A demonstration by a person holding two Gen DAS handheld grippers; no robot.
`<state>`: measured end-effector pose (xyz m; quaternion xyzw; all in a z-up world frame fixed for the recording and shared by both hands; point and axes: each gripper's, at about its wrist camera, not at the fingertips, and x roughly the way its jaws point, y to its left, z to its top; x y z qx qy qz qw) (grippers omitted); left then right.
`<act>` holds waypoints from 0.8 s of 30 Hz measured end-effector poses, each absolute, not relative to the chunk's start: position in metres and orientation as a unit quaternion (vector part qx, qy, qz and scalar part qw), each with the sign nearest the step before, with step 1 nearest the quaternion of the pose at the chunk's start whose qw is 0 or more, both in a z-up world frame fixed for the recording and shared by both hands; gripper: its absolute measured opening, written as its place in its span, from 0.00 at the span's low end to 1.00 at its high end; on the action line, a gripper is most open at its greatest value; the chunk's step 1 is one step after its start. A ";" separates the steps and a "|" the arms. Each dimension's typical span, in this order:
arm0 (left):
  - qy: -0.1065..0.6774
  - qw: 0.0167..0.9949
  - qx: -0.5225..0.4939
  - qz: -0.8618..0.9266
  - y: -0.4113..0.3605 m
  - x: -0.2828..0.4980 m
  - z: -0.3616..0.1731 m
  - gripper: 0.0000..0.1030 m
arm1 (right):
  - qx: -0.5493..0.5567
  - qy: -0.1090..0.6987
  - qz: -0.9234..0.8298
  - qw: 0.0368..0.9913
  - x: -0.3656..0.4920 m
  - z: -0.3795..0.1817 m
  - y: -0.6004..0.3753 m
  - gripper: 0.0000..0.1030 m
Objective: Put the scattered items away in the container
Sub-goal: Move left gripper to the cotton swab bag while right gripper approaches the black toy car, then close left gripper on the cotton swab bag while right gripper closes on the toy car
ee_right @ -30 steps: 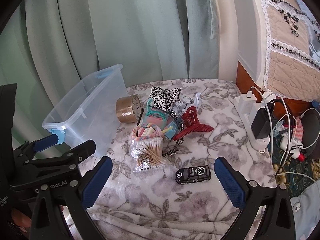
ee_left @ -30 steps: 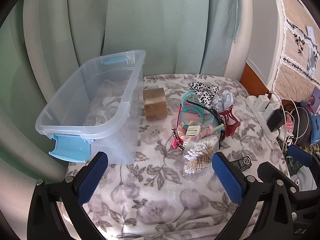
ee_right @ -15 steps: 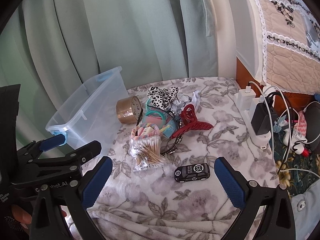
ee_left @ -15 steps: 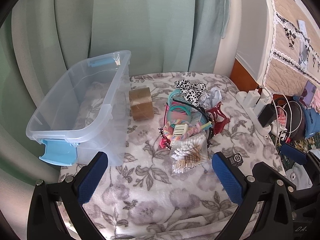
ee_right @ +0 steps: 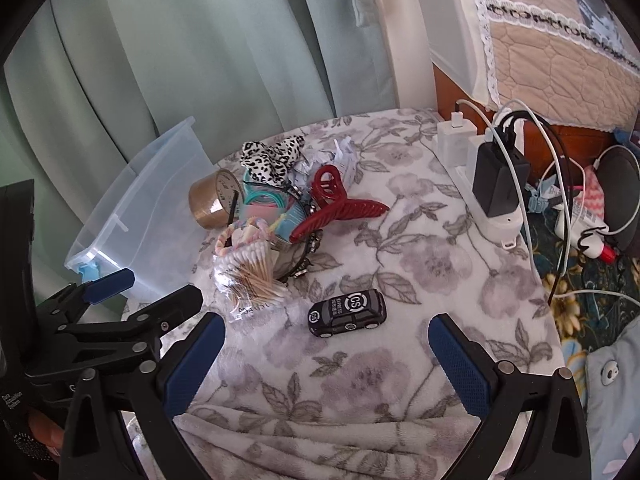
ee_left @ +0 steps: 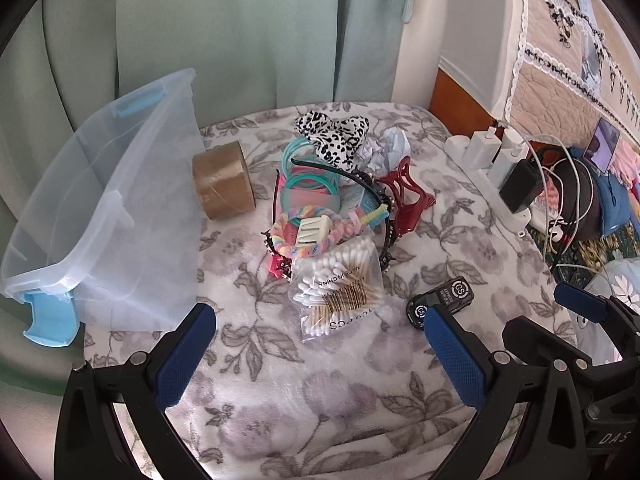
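Clear plastic container (ee_left: 100, 216) is seen empty at the left in the left wrist view, the left gripper (ee_left: 316, 356) parted before the cotton-bud bag (ee_left: 336, 284), whose slack film may slip, while the right wrist view alone shows the toy car (ee_right: 347, 312) whole, between the parted right gripper (ee_right: 326, 364).

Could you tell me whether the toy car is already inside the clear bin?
No, the toy car sits on the floral blanket, well apart from the clear bin.

Both the left claw (ee_left: 320, 354) and right claw (ee_right: 326, 360) hover side by side, jaws spread wide.
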<state>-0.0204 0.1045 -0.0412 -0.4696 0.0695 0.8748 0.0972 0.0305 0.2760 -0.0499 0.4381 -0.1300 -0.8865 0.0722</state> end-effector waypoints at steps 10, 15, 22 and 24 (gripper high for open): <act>0.058 0.095 -0.516 0.849 0.113 -0.050 -0.077 1.00 | 0.485 -0.122 -0.864 0.055 0.010 -0.084 0.280 0.97; 0.039 0.086 -0.542 0.835 0.115 -0.064 -0.094 1.00 | 0.504 -0.118 -0.854 0.054 -0.002 -0.102 0.281 0.94; 0.012 0.075 -0.566 0.821 0.122 -0.079 -0.115 1.00 | 0.522 -0.104 -0.844 0.059 -0.010 -0.122 0.280 0.91; 0.013 0.067 -0.569 0.819 0.123 -0.081 -0.119 0.98 | 0.524 -0.101 -0.844 0.061 -0.011 -0.125 0.278 0.91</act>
